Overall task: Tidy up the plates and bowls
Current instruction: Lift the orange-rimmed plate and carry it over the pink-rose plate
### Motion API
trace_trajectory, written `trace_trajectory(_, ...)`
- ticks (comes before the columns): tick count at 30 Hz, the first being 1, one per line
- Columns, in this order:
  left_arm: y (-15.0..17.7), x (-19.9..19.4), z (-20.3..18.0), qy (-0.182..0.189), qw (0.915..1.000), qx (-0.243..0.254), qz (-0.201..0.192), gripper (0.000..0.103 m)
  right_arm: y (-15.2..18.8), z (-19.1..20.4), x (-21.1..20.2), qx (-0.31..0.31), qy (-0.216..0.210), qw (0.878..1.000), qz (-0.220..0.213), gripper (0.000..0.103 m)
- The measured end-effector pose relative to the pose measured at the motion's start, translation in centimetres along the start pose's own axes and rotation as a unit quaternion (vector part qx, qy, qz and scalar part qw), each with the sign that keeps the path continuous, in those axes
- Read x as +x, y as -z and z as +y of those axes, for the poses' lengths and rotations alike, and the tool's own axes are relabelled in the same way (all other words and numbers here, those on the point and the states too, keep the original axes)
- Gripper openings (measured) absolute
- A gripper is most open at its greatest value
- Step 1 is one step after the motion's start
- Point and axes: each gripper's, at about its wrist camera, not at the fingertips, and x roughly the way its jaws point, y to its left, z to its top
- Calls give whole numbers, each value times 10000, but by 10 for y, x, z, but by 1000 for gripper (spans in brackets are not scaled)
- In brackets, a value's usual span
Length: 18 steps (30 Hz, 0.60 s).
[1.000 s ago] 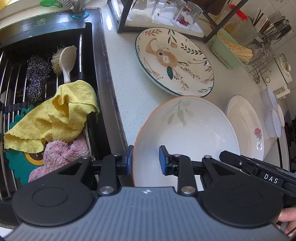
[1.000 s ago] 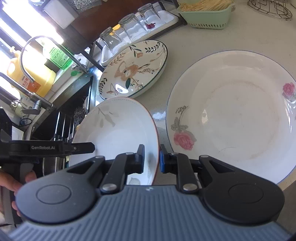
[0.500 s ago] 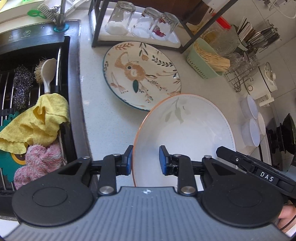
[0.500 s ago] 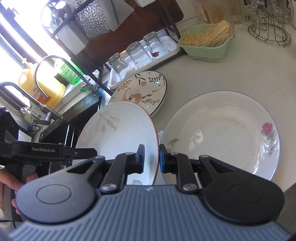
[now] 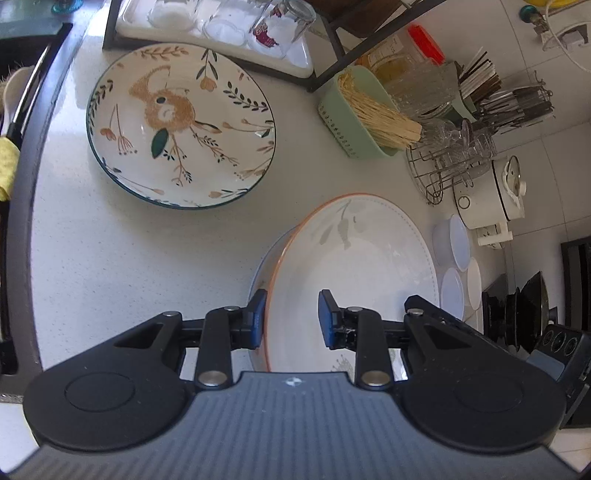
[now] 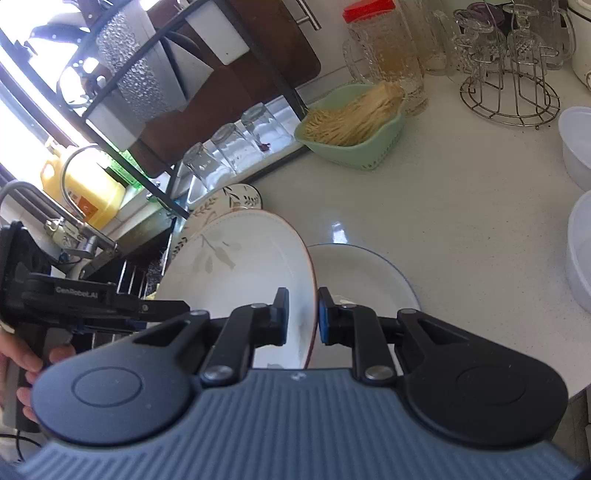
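Both grippers hold one white plate with an orange rim and grey leaf print [image 5: 354, 266], also in the right wrist view [image 6: 240, 266]. My left gripper [image 5: 291, 314] straddles its near-left rim; my right gripper [image 6: 300, 314] pinches the opposite rim. The plate hangs tilted over the blue-rimmed rose plate [image 6: 362, 273], whose edge shows under it [image 5: 258, 269]. A floral fox plate [image 5: 181, 125] lies on the counter to the far left.
White bowls [image 5: 454, 251] sit right of the plates, also in the right wrist view [image 6: 580, 251]. A green basket of sticks [image 5: 362, 118], a wire glass stand [image 6: 509, 92], a rack with upturned glasses [image 5: 221, 22] and the sink [image 6: 129, 266] border the counter.
Both grippers carried the orange-rimmed plate rightward, away from the sink, until it hangs over the rose plate and covers most of it.
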Motion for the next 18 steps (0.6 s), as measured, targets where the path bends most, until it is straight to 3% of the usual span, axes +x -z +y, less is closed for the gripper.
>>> trace_trajectory(9,-8,56,-11,-200,9978,13,638,32,-1,-48,17,6,-152,9998,127,19)
trace_trajectory(18,-6,70,-18,-614,9964,-48,588,32,-3,-55,29,-155,-186,9994,235,19)
